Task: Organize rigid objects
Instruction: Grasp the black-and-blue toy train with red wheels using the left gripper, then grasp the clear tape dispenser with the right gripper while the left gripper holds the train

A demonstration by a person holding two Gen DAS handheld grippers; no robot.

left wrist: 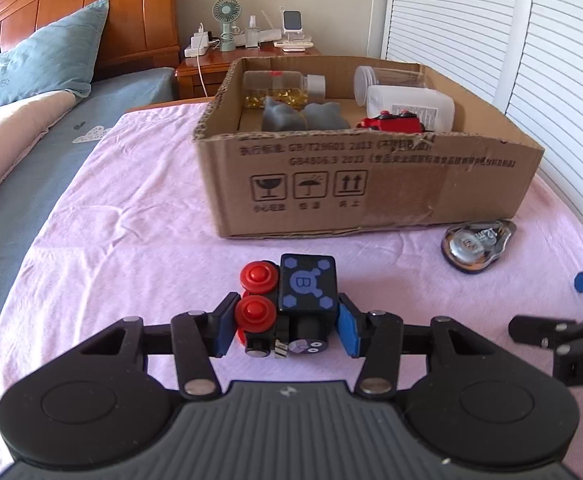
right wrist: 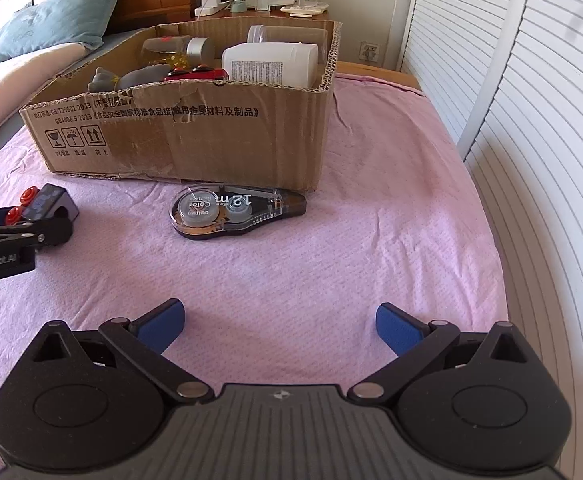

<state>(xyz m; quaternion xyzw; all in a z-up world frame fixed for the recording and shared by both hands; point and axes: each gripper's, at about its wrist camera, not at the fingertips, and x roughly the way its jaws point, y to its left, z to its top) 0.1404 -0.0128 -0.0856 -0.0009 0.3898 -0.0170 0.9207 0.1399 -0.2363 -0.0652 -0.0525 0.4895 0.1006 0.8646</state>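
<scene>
A black toy train engine (left wrist: 291, 304) with red wheels and a blue "B" panel sits on the pink cloth. My left gripper (left wrist: 287, 330) is closed around it, blue pads touching both sides. The toy also shows in the right wrist view (right wrist: 45, 202). My right gripper (right wrist: 279, 326) is open and empty above the cloth. A clear correction tape dispenser (right wrist: 237, 212) lies in front of the cardboard box (right wrist: 195, 136); it also shows in the left wrist view (left wrist: 477, 244). The box (left wrist: 371, 184) holds a red toy car (left wrist: 391, 123), bottles and grey items.
A white bottle (right wrist: 271, 64) and clear jars lie in the box. A bed with a blue pillow (left wrist: 39, 60) lies left. A nightstand with a fan (left wrist: 225, 24) stands behind. White shutter doors (right wrist: 531, 120) run along the right.
</scene>
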